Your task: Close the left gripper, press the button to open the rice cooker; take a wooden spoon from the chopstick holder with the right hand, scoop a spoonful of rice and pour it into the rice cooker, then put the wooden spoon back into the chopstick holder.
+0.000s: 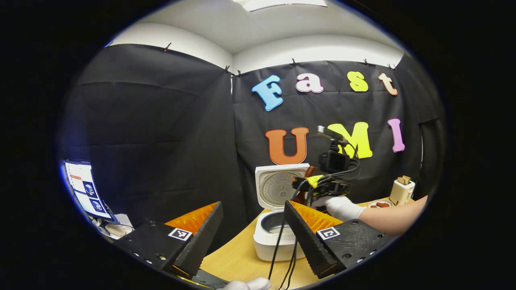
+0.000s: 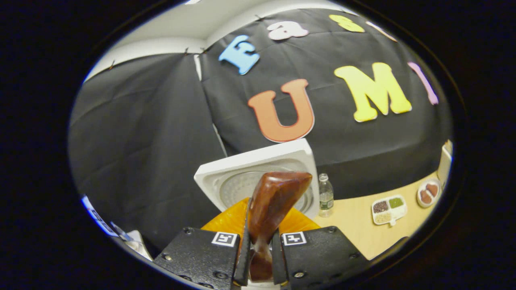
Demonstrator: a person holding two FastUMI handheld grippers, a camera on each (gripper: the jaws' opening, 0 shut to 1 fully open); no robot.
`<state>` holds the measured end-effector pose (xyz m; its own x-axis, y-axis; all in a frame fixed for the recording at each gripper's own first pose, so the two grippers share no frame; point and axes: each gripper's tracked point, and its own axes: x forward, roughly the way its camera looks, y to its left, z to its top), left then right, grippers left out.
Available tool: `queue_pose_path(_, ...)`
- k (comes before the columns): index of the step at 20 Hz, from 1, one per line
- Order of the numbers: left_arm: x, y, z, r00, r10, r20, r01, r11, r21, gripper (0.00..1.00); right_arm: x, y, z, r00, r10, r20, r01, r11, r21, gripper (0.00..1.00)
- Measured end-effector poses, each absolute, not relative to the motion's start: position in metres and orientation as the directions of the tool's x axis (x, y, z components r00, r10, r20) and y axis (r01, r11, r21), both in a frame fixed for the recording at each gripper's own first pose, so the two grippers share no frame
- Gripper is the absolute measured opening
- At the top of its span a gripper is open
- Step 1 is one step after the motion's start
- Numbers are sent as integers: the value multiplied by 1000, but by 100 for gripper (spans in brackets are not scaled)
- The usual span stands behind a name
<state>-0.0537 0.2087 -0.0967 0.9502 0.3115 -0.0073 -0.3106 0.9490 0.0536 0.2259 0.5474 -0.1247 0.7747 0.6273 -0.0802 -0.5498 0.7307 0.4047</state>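
The white rice cooker (image 1: 271,241) stands open on the wooden table, its lid (image 1: 278,186) raised upright. My left gripper (image 1: 254,204) is open, its fingers spread wide on either side of the cooker and short of it. A gloved hand holds my right gripper (image 1: 306,183) above the cooker's pot, in front of the lid. In the right gripper view my right gripper (image 2: 261,241) is shut on the handle of the dark wooden spoon (image 2: 278,193), whose bowl points up toward the lid (image 2: 242,173). Whether the spoon holds rice is hidden. The white chopstick holder (image 1: 402,191) stands at the far right.
A divided tray of grains (image 2: 389,209), a small dish (image 2: 428,192) and a water bottle (image 2: 325,195) sit on the table right of the cooker. Black cables (image 1: 282,249) hang down in front of the cooker. A monitor (image 1: 84,189) stands at the far left.
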Motion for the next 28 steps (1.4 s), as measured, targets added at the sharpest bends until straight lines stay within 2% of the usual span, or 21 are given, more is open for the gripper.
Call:
queue_pose_path(4, -49, 199, -93, 958, 288, -11, -287, 956, 51, 97, 235, 490, -113, 809, 585, -53, -455, 681, 573, 28)
queue_pose_path(7, -47, 185, -92, 965, 262, -6, -261, 963, 59, 97, 245, 437, -110, 849, 527, -35, -392, 674, 626, 28)
queue_pose_path(9, -43, 175, -92, 971, 238, -5, -237, 969, 63, 97, 250, 400, -108, 873, 487, -28, -365, 689, 626, 25)
queue_pose_path(11, -39, 163, -91, 977, 213, -5, -212, 975, 65, 97, 255, 359, -109, 897, 442, -23, -331, 704, 628, 28)
queue_pose_path(18, -25, 116, -87, 991, 131, -3, -130, 989, 64, 97, 272, 200, -124, 966, 255, -36, -183, 780, 599, 27)
queue_pose_path(19, -23, 111, -85, 992, 124, -1, -124, 990, 62, 97, 274, 176, -127, 972, 229, -43, -161, 794, 587, 24)
queue_pose_path(20, -20, 106, -84, 993, 119, -3, -118, 991, 61, 97, 274, 152, -131, 978, 204, -43, -141, 801, 581, 28)
queue_pose_path(24, -16, 88, -82, 995, 101, 0, -101, 992, 70, 97, 273, 67, -153, 993, 102, -66, -49, 838, 543, 28)
queue_pose_path(28, -9, 74, -83, 996, 88, -13, -87, 993, 75, 97, 272, 1, -173, 996, 15, -90, 38, 829, 557, 28)
